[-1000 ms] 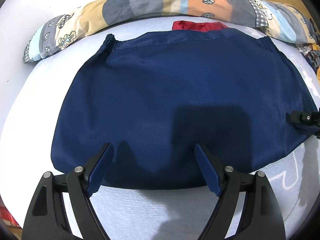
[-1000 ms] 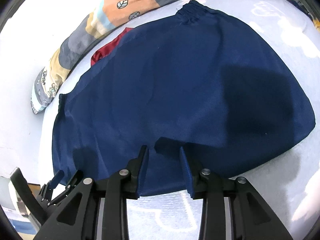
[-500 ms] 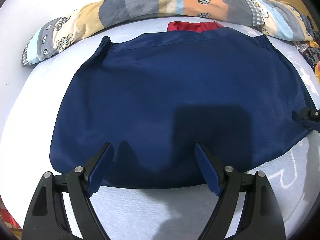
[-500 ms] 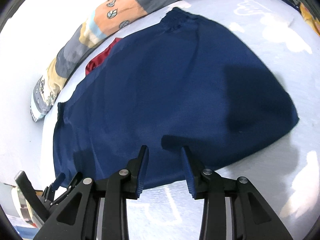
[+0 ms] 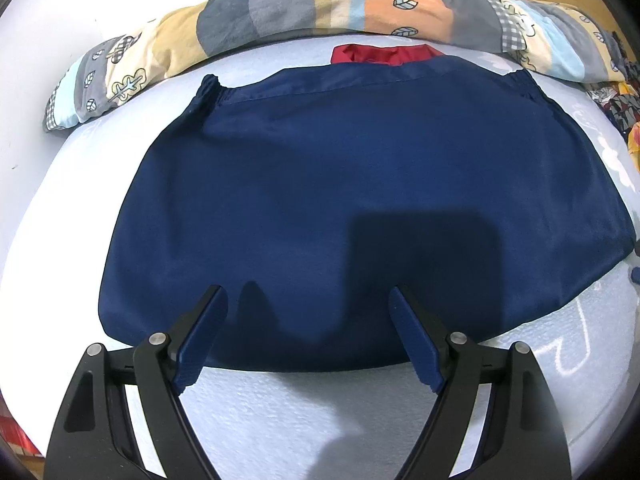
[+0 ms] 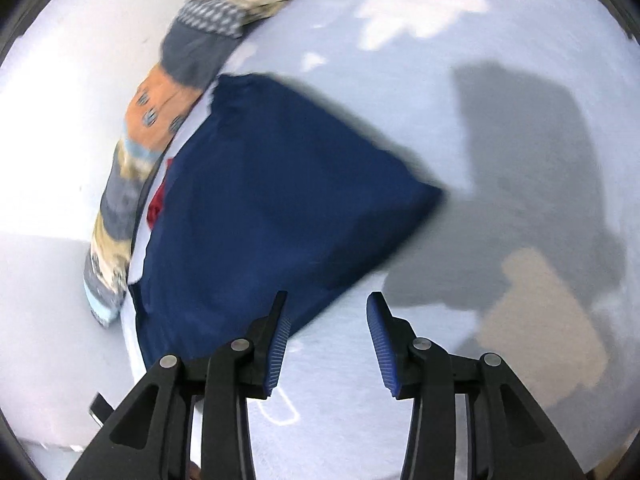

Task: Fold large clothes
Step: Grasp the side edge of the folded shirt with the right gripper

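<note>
A large navy blue garment (image 5: 360, 200) lies spread flat on the pale bed sheet (image 5: 280, 420), its elastic waistband at the far edge. It also shows in the blurred right wrist view (image 6: 272, 208). My left gripper (image 5: 308, 320) is open and empty, hovering over the garment's near hem. My right gripper (image 6: 326, 328) is open and empty, over the sheet just off the garment's near right edge.
A patchwork quilt roll (image 5: 320, 4) lies along the far side of the bed, also visible in the right wrist view (image 6: 160, 100). A red cloth (image 5: 380, 54) peeks out behind the waistband. Patterned clothes (image 5: 620, 104) sit at the far right.
My right gripper opened wider, pulled back off the garment and swung right, out of the left view. My left gripper stayed open over the near hem.
</note>
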Tool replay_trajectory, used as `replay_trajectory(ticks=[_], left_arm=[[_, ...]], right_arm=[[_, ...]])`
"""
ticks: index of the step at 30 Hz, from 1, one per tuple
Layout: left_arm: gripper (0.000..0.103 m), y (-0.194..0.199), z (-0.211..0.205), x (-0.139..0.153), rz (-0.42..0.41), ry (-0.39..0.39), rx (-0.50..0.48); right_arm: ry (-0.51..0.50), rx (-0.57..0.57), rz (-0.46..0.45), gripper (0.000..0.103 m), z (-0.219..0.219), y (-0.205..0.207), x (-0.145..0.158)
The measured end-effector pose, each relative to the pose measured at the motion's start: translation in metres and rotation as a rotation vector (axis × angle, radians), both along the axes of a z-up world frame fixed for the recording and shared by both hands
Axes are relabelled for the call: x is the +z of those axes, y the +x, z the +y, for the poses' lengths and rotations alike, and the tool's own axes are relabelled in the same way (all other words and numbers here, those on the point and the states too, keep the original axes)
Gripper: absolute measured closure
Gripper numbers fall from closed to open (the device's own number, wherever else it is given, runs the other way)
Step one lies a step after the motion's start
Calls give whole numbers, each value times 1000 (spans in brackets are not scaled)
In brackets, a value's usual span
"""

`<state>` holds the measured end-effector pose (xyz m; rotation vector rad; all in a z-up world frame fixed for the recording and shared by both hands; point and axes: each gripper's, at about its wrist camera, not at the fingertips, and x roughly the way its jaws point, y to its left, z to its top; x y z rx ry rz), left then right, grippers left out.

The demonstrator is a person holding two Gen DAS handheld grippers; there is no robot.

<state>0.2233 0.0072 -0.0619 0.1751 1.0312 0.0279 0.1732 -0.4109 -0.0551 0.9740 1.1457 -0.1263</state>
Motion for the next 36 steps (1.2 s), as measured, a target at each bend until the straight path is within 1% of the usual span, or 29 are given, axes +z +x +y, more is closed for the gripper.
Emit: replay_trajectory(ticks=[2, 5, 7, 10, 13, 15, 17, 19, 20, 21, 22, 24, 26, 29, 31, 35, 36], left_arm=[[20, 0, -1, -2, 3, 2, -2], [20, -1, -1, -3, 6, 3, -2], [20, -1, 0, -3, 7, -3, -1], [20, 0, 3, -3, 9, -5, 3], [20, 2, 6, -4, 12, -13, 6], [20, 4, 8, -3, 11, -44, 13], [20, 6, 11, 0, 5, -108, 22], [20, 6, 14, 4, 4, -230, 21], [20, 6, 14, 5, 7, -299, 16], [20, 6, 14, 5, 9, -330, 14], [20, 5, 12, 6, 3, -356, 13], [20, 3, 7, 7, -23, -351, 19], [20, 1, 0, 7, -45, -344, 20], [20, -1, -10, 2, -52, -329, 22], [20, 0, -15, -1, -57, -324, 20], [20, 7, -26, -11, -75, -291, 26], [19, 9, -30, -16, -78, -272, 27]], right_arm=[[25, -29, 14, 60, -9, -4, -7], [47, -53, 9, 60, -16, -2, -16], [86, -87, -17, 60, -19, 3, -21], [98, -109, -39, 60, -17, 16, -29], [166, -170, -99, 59, -14, 25, -41], [226, -223, -140, 59, -15, 29, -52], [244, -245, -179, 59, -10, 34, -54], [209, -221, -204, 60, 2, 41, -50], [183, -191, -206, 77, 9, 46, -47], [176, -168, -227, 91, 14, 50, -42], [169, -168, -234, 92, 15, 48, -38], [125, -158, -257, 95, 17, 47, -21], [96, -150, -290, 95, 21, 44, -3], [45, -114, -339, 95, 31, 40, 23], [46, -106, -365, 95, 33, 38, 32], [47, -80, -399, 95, 35, 33, 46], [45, -71, -404, 95, 35, 32, 48]])
